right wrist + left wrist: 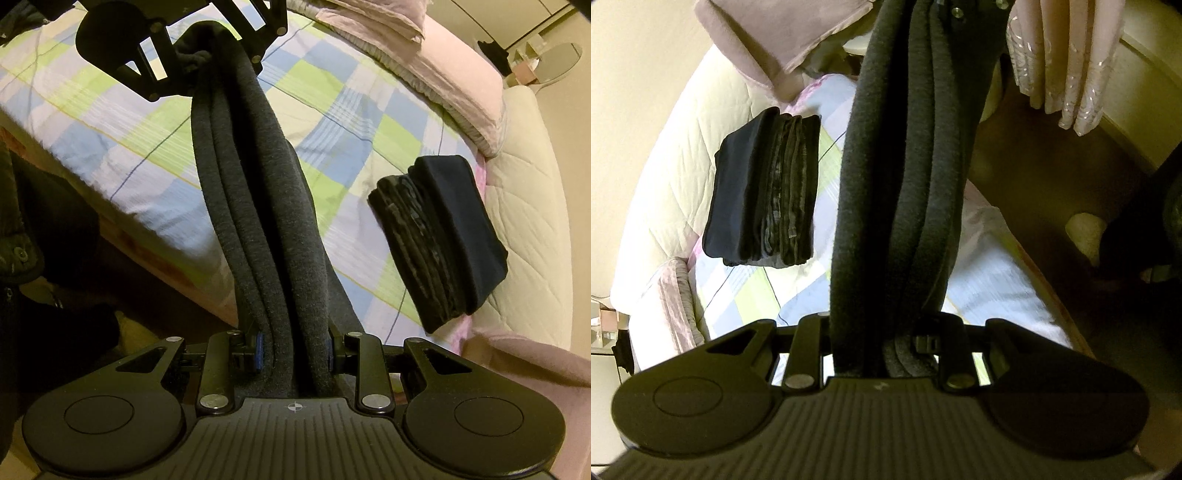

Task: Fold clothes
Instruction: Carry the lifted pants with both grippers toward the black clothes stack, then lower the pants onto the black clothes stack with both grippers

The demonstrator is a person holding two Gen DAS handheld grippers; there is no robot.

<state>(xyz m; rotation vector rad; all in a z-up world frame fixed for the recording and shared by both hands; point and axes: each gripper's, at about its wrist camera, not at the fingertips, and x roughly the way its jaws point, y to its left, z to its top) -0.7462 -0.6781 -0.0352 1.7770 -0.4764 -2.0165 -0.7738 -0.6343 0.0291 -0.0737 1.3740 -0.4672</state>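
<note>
- Right wrist view: right gripper (pixel 294 349) clamped on one end of a dark grey garment (pixel 258 206), blue pads pressing the bunched folds from both sides.
- Opposite end pinched in the left gripper (pixel 207 55), facing back from the top of the frame; garment stretched as a long folded band between the two, held above the bed edge.
- Left wrist view: left gripper (pixel 886 343) closed on the same band (pixel 901 184), fingers mostly hidden by cloth.
- Beneath: checked bedsheet (pixel 362 122) in green, blue and white, cream quilt (pixel 528 206) beside it.
- Stack of folded dark clothes (pixel 443 236) lying on the sheet near the quilt.
- Pink pillows (pixel 454 88) at the head, pale curtain (pixel 1067 66) hanging, brown floor (pixel 1052 177).
</note>
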